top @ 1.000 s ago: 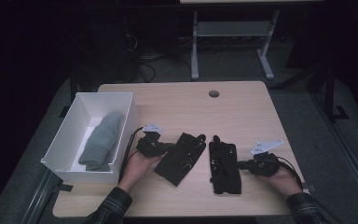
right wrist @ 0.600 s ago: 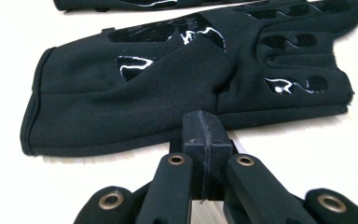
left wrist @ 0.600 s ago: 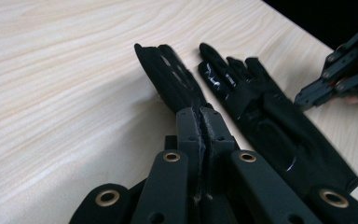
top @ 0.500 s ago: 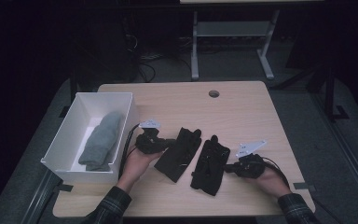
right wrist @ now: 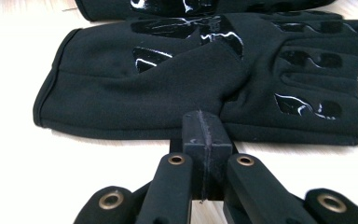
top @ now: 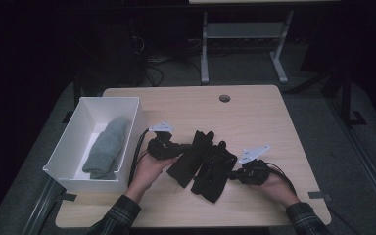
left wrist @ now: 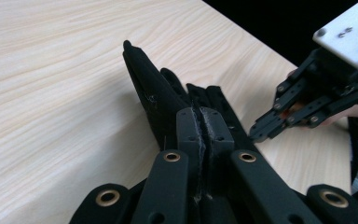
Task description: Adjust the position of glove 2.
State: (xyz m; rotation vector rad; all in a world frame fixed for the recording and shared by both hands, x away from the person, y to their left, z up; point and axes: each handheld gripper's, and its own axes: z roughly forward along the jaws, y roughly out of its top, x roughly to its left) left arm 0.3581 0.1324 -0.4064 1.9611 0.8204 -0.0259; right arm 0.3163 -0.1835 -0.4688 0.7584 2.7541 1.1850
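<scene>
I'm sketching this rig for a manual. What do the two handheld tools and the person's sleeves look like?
Both tools, left tool and right tool, are black, with linked bars on brass-coloured rivets and flat black jaws. Each carries a grey three-cornered plate and trails a black cable. The sleeves are dark plaid.

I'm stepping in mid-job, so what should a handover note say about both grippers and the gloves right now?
Left gripper: jaws shut on the left glove, pinching its edge, as the left gripper view shows.
Right gripper: jaws shut on the right glove, at its side edge.
Both black gloves lie mid-table, side by side and touching, perhaps slightly overlapping.
White bin at the table's left edge holds a grey sock-like item.
Done: both gloves gripped and drawn together.
Left: probably stacking the pair, then perhaps placing it in the bin.
</scene>
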